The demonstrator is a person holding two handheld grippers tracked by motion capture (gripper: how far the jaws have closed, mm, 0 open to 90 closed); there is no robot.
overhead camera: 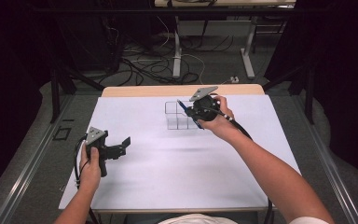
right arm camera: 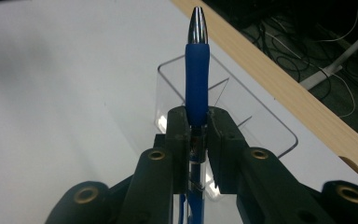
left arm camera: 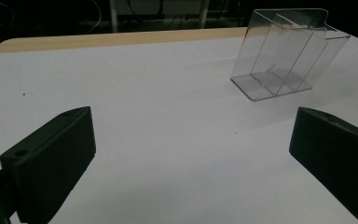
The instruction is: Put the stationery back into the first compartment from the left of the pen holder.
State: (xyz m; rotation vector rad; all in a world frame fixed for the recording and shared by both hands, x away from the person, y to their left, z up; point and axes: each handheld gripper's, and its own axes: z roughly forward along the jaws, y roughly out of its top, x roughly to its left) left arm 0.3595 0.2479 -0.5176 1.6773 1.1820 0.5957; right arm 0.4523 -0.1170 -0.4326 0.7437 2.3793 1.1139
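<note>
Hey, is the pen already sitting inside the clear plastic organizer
No, the blue pen is clamped between the right gripper's jaws, held above the clear organizer rather than resting in it.

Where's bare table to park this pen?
Bare white table runs between the left gripper and the right forearm, and along the near edge. It's crowded at the far middle, where the right gripper holds the blue pen over the clear organizer.
</note>
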